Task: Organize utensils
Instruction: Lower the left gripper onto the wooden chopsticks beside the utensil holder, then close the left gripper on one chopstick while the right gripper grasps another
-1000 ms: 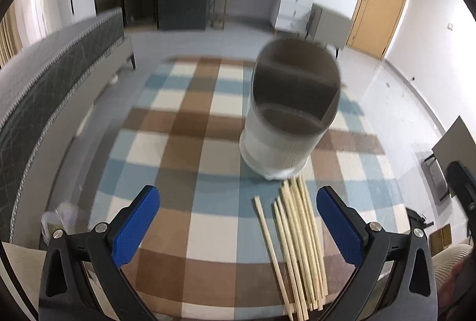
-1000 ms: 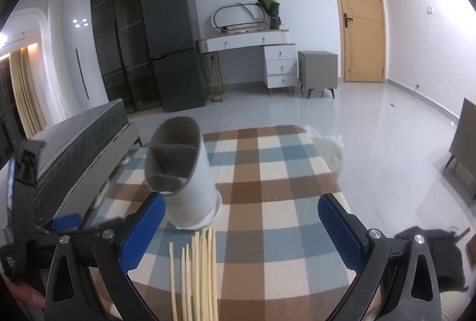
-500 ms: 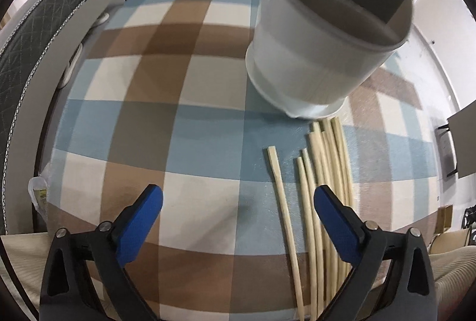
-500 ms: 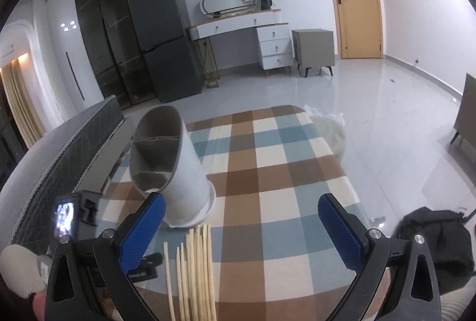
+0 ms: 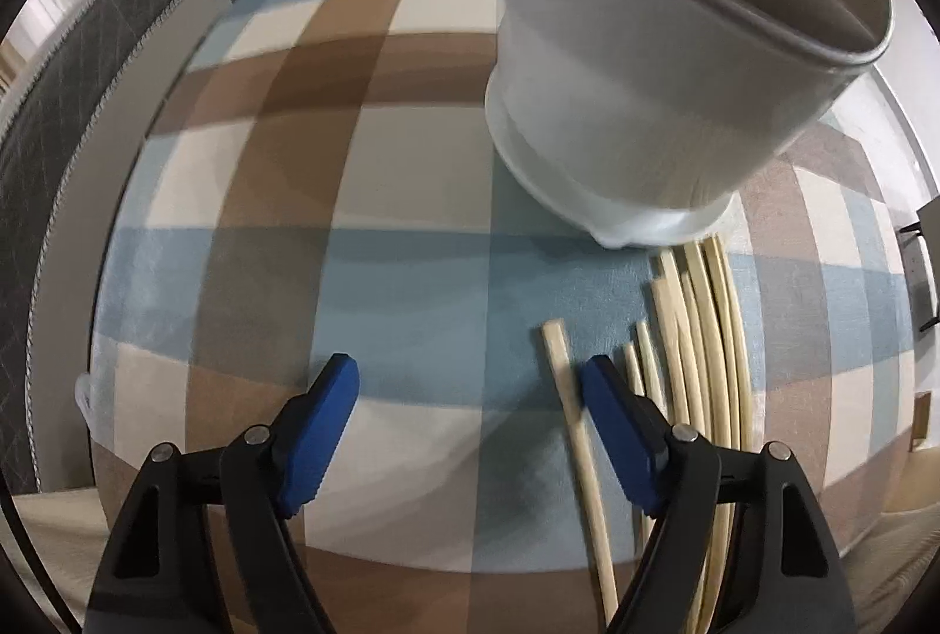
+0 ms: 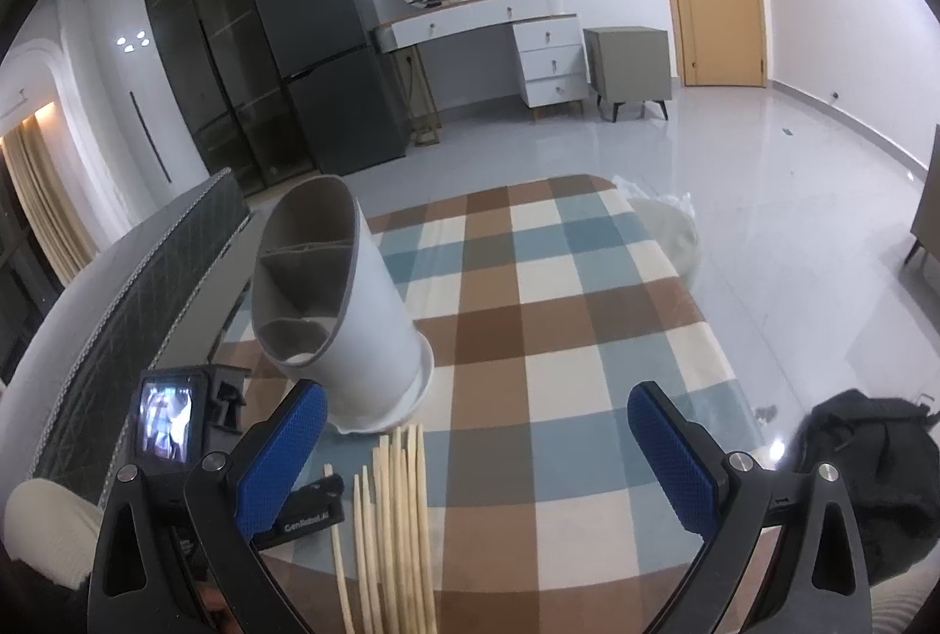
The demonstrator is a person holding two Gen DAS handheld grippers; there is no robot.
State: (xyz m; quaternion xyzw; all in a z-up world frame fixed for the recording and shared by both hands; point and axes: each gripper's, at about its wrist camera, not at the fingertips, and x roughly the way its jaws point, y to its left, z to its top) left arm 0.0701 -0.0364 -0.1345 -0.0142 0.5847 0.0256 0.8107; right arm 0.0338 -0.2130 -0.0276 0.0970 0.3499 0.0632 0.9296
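Observation:
A white round utensil holder (image 5: pixel 658 64) with inner compartments stands on a checked cloth (image 5: pixel 411 281); it also shows in the right wrist view (image 6: pixel 346 317). Several pale wooden chopsticks (image 5: pixel 699 340) lie side by side in front of it, and show in the right wrist view (image 6: pixel 393 528). One chopstick (image 5: pixel 573 416) lies apart on the left, just inside the right finger (image 5: pixel 617 434) of my left gripper (image 5: pixel 470 393), which is low over the cloth, jaws partly open, holding nothing. My right gripper (image 6: pixel 470 428) is open and empty, higher up, with the chopsticks near its left finger.
A dark quilted bench (image 6: pixel 135 293) runs along the left of the cloth. A black bag (image 6: pixel 863 458) lies on the floor at the right, a white sack (image 6: pixel 670 234) at the cloth's far corner. A fridge (image 6: pixel 317 40), a desk and a door stand at the back.
My left gripper has moved down and forward to the lone chopstick and its jaws have narrowed. My right gripper has hardly moved and stays wide open.

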